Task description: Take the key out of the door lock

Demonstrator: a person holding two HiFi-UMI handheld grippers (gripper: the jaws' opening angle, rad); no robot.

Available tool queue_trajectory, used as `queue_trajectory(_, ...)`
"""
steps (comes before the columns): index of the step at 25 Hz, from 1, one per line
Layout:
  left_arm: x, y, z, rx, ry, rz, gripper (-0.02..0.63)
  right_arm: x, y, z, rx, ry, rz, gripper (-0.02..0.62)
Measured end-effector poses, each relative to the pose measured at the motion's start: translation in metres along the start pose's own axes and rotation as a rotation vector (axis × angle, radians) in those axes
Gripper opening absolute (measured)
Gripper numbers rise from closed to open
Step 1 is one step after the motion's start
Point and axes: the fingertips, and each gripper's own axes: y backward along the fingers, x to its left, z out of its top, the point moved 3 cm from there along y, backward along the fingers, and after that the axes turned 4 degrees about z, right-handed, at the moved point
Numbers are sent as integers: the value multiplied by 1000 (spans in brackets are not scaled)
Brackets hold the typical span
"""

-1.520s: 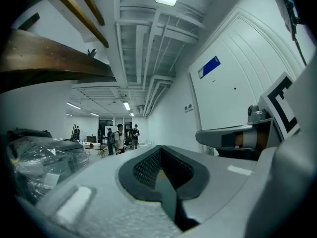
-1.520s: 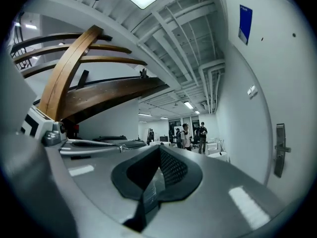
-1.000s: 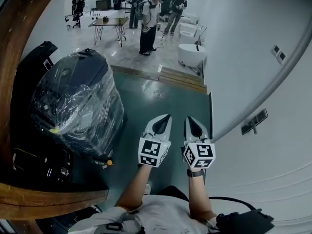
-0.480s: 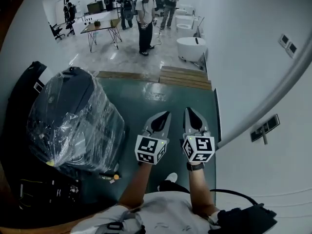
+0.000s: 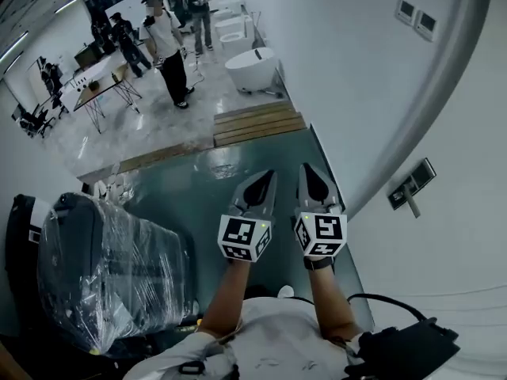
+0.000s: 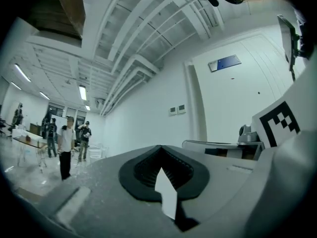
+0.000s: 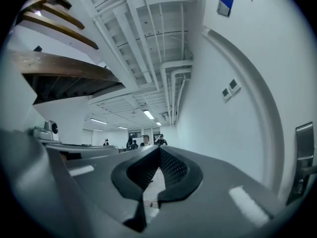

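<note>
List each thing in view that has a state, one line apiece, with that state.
left hand-held gripper: shut, nothing between its jaws.
right hand-held gripper: shut, nothing between its jaws, side by side with the left one.
door lock plate: untouched, apart from both grippers; whether anything sits in it is too small to tell.
dark machine: wrapped in clear plastic film.

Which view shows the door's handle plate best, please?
The head view: the handle plate shows whole on the white door. The right gripper view clips it at the right edge; the left gripper view shows no clear trace.
</note>
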Motion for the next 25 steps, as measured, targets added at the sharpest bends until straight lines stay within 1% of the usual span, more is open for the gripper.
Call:
queue_trajectory(4, -42, -77, -11, 1, 34, -179, 2, -73, 8, 3, 0, 38, -162, 6)
queue_trajectory(6, -71, -115, -17, 4, 49, -286, 2, -115, 17, 5, -2, 44, -267, 6)
queue_trajectory(9, -136, -170, -22, -5, 62, -513, 2, -183, 46, 14, -22, 55, -489, 6)
queue_trajectory(11, -175, -200, -18, -18, 62, -654, 2, -218, 62, 28, -44, 80, -620, 6)
queue_trajectory(13, -205, -222, -8, -38, 58, -763, 2, -242, 74, 47, -76, 108, -712, 6)
queue_trajectory(15, -227, -239, 2, -61, 61, -853, 2, -259, 84, 61, -101, 130, -790, 6)
queue_trajectory(17, -245, -251, 6, -69, 73, -960, 2, -272, 91, 66, -106, 139, -859, 6)
queue_trajectory(19, -262, -259, 1, -47, 81, -1076, 2, -283, 96, 63, -99, 140, -922, 6)
queue_trajectory(21, -273, -265, -8, -22, 83, -1141, 2, -288, 101, 60, -90, 139, -981, 6)
queue_trajectory(23, -279, -271, -16, -1, 99, -1174, 2, -287, 104, 56, -84, 139, -1027, 6)
queue_trajectory(25, -289, -282, -24, 17, 103, -1191, 3, -290, 107, 50, -70, 136, -1060, 6)
